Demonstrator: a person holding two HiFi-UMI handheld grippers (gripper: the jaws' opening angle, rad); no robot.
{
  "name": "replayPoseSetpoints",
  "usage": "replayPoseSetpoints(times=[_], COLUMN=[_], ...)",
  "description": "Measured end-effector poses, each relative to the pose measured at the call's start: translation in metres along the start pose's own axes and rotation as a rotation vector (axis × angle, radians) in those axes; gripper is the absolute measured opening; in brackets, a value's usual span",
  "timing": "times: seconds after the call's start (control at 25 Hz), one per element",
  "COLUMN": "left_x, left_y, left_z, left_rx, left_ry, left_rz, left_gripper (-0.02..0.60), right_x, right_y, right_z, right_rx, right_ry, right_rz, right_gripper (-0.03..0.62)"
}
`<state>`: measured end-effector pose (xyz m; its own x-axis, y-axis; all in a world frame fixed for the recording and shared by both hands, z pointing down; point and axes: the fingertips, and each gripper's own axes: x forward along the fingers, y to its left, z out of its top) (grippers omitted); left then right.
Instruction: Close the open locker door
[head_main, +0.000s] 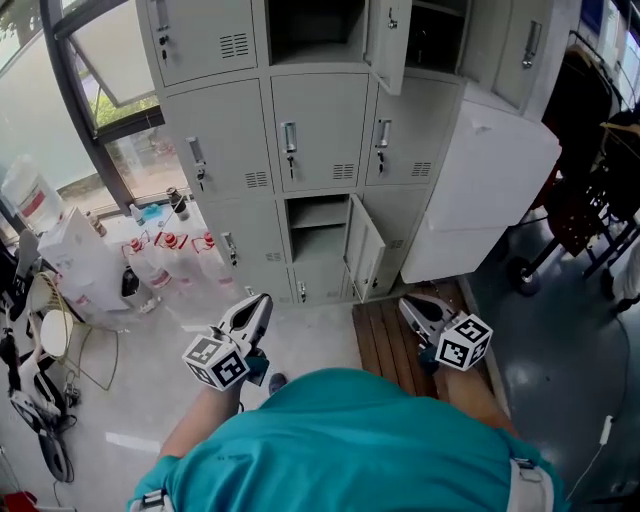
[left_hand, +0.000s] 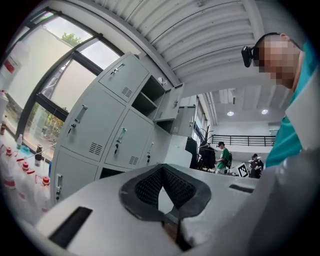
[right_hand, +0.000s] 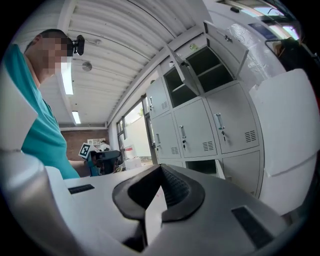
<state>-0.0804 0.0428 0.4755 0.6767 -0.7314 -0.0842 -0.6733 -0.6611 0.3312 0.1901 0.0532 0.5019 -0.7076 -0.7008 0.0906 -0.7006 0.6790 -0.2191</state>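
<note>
A bank of grey lockers (head_main: 320, 130) stands ahead of me. In the lower row one locker door (head_main: 365, 245) hangs open to the right of its empty compartment (head_main: 318, 228). The same door (right_hand: 219, 170) shows low in the right gripper view, and the dark opening (left_hand: 111, 173) shows in the left gripper view. A second door (head_main: 388, 40) stands open in the top row. My left gripper (head_main: 258, 305) (left_hand: 162, 167) is shut and empty, held well short of the lockers. My right gripper (head_main: 412, 306) (right_hand: 161, 166) is shut and empty too, over the wooden pallet (head_main: 385, 335).
Red-capped water bottles (head_main: 165, 255) and white boxes (head_main: 80, 265) crowd the floor at the left under the window. A large white cabinet (head_main: 480, 190) leans at the right of the lockers. A dark rack on wheels (head_main: 590, 190) stands far right. People (left_hand: 222, 156) stand far behind.
</note>
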Motion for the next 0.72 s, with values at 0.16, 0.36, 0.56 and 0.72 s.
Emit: replayPoseSetpoints(times=[0.16, 0.36, 0.56, 0.72], left_x=[0.022, 0.049, 0.086, 0.115], left_y=[0.077, 0.151, 0.176, 0.163], left_z=[0.040, 0.101, 0.137, 0.143], left_rx=[0.013, 0.056, 0.063, 0.063], left_ry=[0.013, 0.026, 0.008, -0.010], left_rz=[-0.057, -0.123, -0.160, -0.172], left_gripper=[0.003, 0.003, 0.003, 0.003], right_x=[0.079, 0.158, 0.185, 0.182], right_y=[-0.006, -0.018, -0.041, -0.059], right_z=[0.019, 0.065, 0.103, 0.128], right_rx=[0.070, 0.048, 0.036, 0.025], right_ry=[-0.049, -0.097, -0.128, -0.146], right_rz=[-0.045, -0.097, -0.134, -0.119], right_gripper=[-0.002, -0.002, -0.002, -0.002])
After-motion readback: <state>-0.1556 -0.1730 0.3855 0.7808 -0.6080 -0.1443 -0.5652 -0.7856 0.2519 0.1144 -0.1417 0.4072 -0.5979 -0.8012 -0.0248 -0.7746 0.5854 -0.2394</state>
